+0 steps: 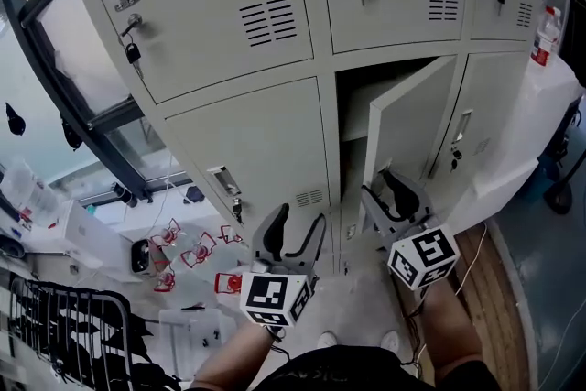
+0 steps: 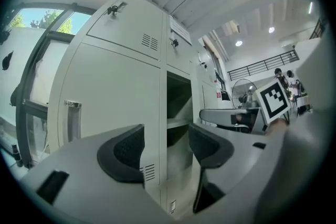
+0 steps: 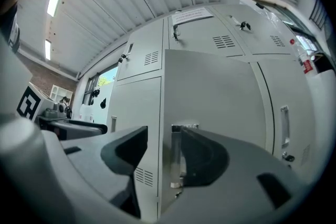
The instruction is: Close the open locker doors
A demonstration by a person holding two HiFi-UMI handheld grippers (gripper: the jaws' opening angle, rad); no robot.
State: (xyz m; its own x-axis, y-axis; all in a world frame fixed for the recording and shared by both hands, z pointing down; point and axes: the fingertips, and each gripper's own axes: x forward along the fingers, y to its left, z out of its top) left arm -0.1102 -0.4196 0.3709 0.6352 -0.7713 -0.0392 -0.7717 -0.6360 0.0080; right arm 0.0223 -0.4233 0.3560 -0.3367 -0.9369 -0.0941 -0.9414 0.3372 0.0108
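Left gripper [image 2: 165,141]: hanging wide, empty.
Right gripper [image 3: 160,147]: gaping wide, gripping nothing, facing the open locker door [image 1: 403,119].
Advice: pressing beside its handle [image 3: 177,157], squarely toward the far frame.

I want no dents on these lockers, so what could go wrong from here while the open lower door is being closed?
1. The right hand-held gripper has open jaws lined up with the free edge of the open door. A push could wedge that edge between them or catch the handle.
2. The left hand-held gripper, also open, appears close to the key hanging from the neighbouring door and might snag it.
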